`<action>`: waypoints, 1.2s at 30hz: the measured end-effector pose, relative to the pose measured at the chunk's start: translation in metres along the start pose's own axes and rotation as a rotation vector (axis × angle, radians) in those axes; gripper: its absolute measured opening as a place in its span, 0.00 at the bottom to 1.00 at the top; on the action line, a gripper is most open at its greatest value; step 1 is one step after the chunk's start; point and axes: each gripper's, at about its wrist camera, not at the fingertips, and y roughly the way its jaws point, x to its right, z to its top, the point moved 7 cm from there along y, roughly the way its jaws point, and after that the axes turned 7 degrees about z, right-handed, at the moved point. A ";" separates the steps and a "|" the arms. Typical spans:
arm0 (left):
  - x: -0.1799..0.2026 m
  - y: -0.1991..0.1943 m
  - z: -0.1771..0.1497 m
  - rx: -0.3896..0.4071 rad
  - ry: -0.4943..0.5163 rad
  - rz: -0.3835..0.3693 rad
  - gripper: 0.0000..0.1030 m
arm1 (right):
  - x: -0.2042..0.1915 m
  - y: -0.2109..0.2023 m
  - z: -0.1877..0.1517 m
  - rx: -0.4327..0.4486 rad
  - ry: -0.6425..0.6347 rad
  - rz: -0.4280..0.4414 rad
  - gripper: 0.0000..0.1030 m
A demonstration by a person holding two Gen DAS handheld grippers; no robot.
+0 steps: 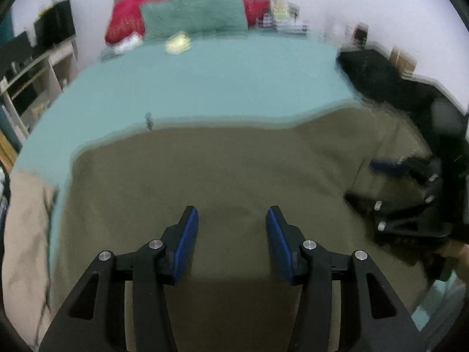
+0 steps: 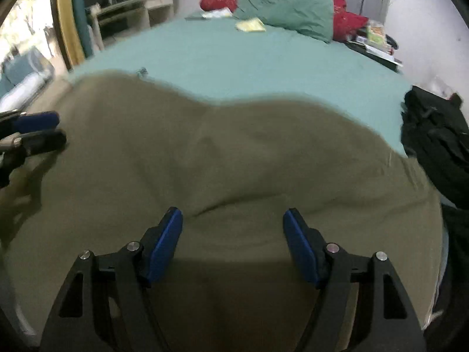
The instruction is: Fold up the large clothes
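A large olive-green garment (image 1: 222, 176) lies spread over the near part of a bed with a teal sheet (image 1: 205, 82); it also fills the right wrist view (image 2: 249, 161). My left gripper (image 1: 231, 220) is open and empty just above the garment's near part. My right gripper (image 2: 233, 223) is open and empty over the garment too. The right gripper also shows at the right edge of the left wrist view (image 1: 390, 176), and the left gripper at the left edge of the right wrist view (image 2: 41, 130). Both views are motion-blurred.
A green pillow (image 1: 196, 14) and red pillow (image 1: 123, 20) lie at the headboard. A yellow item (image 1: 177, 42) lies on the sheet. Dark clothes (image 1: 378, 76) are piled at the bed's right side. Shelves (image 1: 35, 82) stand left.
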 end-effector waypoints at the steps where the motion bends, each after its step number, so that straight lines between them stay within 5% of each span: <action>1: 0.000 0.011 -0.009 -0.031 -0.004 0.011 0.51 | 0.001 0.005 -0.005 -0.005 0.009 -0.014 0.74; 6: 0.004 0.023 -0.033 -0.028 0.008 0.079 0.51 | 0.006 -0.003 -0.012 0.012 0.029 -0.042 0.76; 12: -0.004 -0.016 -0.042 0.018 -0.090 0.021 0.51 | 0.021 -0.059 -0.038 0.136 0.128 -0.043 0.86; 23: 0.023 -0.075 -0.083 0.071 -0.157 -0.048 0.51 | 0.066 -0.147 -0.160 0.195 0.537 0.003 0.88; 29: 0.058 -0.071 -0.097 0.056 -0.078 -0.006 0.51 | 0.071 -0.131 -0.202 0.145 0.763 0.149 0.88; 33: 0.065 -0.041 -0.109 -0.041 -0.070 0.008 0.51 | 0.066 -0.121 -0.190 0.162 0.724 0.140 0.90; 36: 0.069 -0.033 -0.110 -0.025 -0.035 0.028 0.52 | 0.060 -0.107 -0.174 0.184 0.708 0.197 0.90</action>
